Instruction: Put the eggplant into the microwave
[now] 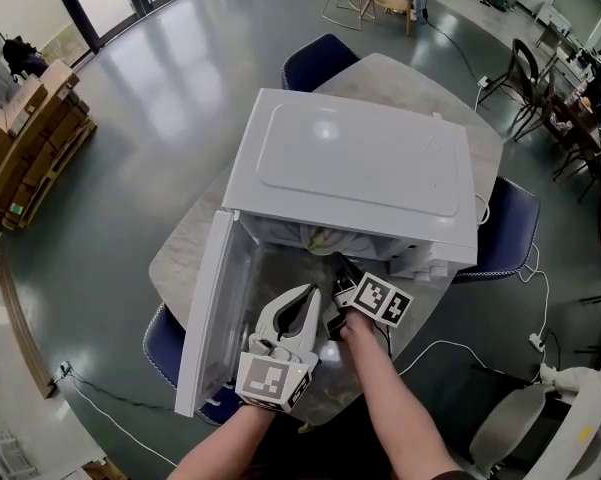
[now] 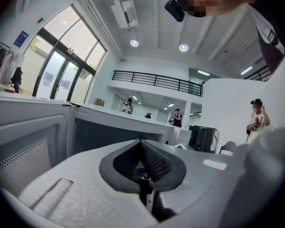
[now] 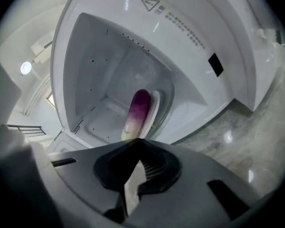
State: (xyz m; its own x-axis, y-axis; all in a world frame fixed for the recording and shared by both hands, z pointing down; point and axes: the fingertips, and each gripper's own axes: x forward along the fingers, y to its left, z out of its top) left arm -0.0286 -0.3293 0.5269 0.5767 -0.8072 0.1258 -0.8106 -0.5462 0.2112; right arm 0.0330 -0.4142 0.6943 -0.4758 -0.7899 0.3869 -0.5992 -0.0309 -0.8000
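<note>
Right gripper view: one eggplant [image 3: 139, 106], possibly one plate [image 3: 155, 103].

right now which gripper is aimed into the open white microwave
The right gripper: it faces the purple eggplant inside the white microwave; the left gripper sits beside the open door.

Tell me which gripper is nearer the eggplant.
Right. The right gripper is at the microwave's opening, pointing straight at the eggplant inside. The left gripper is further back, beside the open door.
</note>
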